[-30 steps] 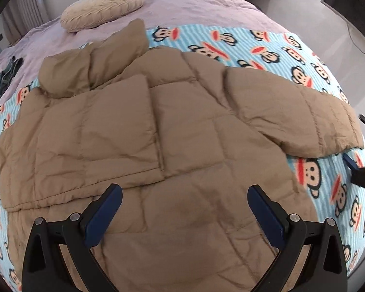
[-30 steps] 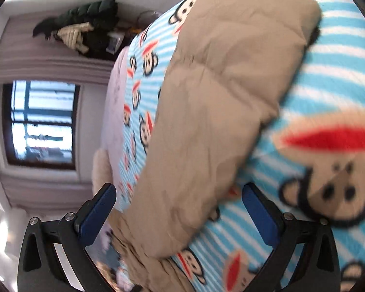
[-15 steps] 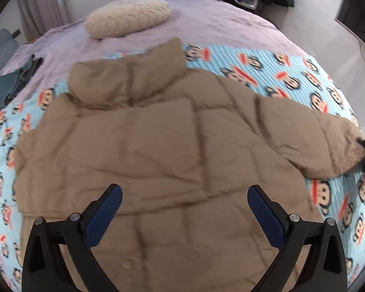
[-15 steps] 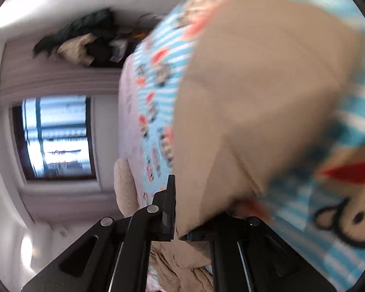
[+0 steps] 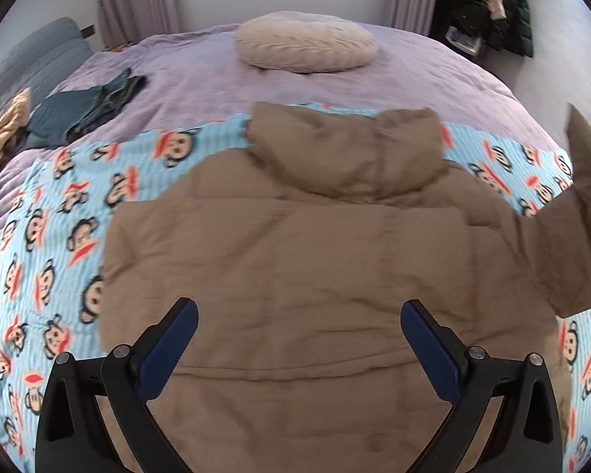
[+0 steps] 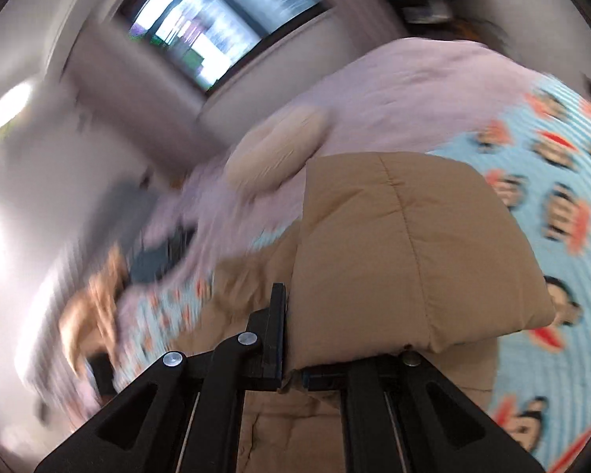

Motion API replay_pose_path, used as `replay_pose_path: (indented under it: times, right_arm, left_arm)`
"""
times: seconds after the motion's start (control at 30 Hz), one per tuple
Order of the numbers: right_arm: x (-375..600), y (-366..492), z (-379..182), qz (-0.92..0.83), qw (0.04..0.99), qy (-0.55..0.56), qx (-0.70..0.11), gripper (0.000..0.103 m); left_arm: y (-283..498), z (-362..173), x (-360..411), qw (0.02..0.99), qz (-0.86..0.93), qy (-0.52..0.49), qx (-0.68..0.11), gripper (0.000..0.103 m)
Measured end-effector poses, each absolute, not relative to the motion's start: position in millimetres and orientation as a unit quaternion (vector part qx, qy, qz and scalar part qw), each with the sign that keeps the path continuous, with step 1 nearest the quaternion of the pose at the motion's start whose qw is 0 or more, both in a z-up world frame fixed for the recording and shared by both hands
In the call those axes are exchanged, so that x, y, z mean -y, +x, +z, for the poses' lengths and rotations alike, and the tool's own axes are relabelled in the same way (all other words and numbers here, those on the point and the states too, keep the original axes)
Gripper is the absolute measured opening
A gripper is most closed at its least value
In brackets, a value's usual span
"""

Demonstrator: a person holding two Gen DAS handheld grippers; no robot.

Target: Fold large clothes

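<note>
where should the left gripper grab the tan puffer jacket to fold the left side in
Grip the tan puffer jacket along its left side edge, coming in from the monkey blanket. That edge lies flat and free there; the open left gripper hangs over the jacket.

No readable text, labels, brands, numbers or signs in either view. The blanket on the bed carries only a repeated cartoon monkey-face print on blue stripes, no lettering. The tan jacket shows no visible tag or logo. Right wrist view too motion-blurred to read anything at the window or walls.
</note>
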State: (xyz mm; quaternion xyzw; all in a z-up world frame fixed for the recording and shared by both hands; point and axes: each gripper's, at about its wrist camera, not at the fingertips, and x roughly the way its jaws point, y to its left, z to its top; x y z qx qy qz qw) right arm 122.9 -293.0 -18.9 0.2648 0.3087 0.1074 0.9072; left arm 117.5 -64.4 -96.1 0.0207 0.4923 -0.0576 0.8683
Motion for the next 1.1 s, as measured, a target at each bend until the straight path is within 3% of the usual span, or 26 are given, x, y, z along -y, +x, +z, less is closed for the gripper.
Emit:
replay_pose_path:
  times: [0.23, 0.43, 0.6, 0.63, 0.7, 0.73, 0.77, 0.93, 1.0, 1.07, 1.1]
  right_arm:
    - [172, 164, -91, 0.114, 0.882, 0.18, -0.42, 0.007]
    - [175, 171, -145, 0.071, 0.849, 0.218, -0.477, 0.007]
    - [187, 166, -154, 0.058, 0.827, 0.256, -0.497, 0.01]
    - [189, 163, -150, 0.058, 0.826, 0.26, -0.497, 0.017]
    - [199, 147, -141, 0.055, 0.829, 0.278, -0.482, 0.043]
    - [203, 141, -136, 0.051, 0.832, 0.288, -0.471, 0.063]
    - [209, 133, -132, 0.045, 0.835, 0.3, -0.458, 0.068]
    - [255, 120, -133, 0.003, 0.82, 0.384, -0.424, 0.068]
    - [274, 120, -138, -0.007, 0.806, 0.436, -0.401, 0.061]
    - [282, 126, -140, -0.026, 0.797, 0.461, -0.39, 0.018]
    - [280, 130, -137, -0.026, 0.8, 0.46, -0.385, 0.016]
  left_arm:
    - [121, -112, 2, 0.865, -0.025, 0.0, -0.501, 0.103]
    - [123, -129, -16, 0.859, -0.027, -0.004, -0.512, 0.103]
    - [126, -141, -8, 0.847, -0.049, -0.014, -0.53, 0.103]
    - [127, -143, -6, 0.844, -0.055, -0.018, -0.533, 0.103]
    - [127, -143, -5, 0.841, -0.069, -0.031, -0.536, 0.103]
    - [128, -144, -5, 0.839, -0.073, -0.037, -0.538, 0.103]
    - [129, -145, -6, 0.836, -0.077, -0.045, -0.542, 0.103]
    - [134, -143, -15, 0.831, -0.096, -0.08, -0.542, 0.103]
    - [135, -139, -23, 0.83, -0.11, -0.102, -0.537, 0.103]
    - [136, -136, -31, 0.828, -0.125, -0.127, -0.532, 0.103]
    - [137, -134, -36, 0.826, -0.132, -0.14, -0.529, 0.103]
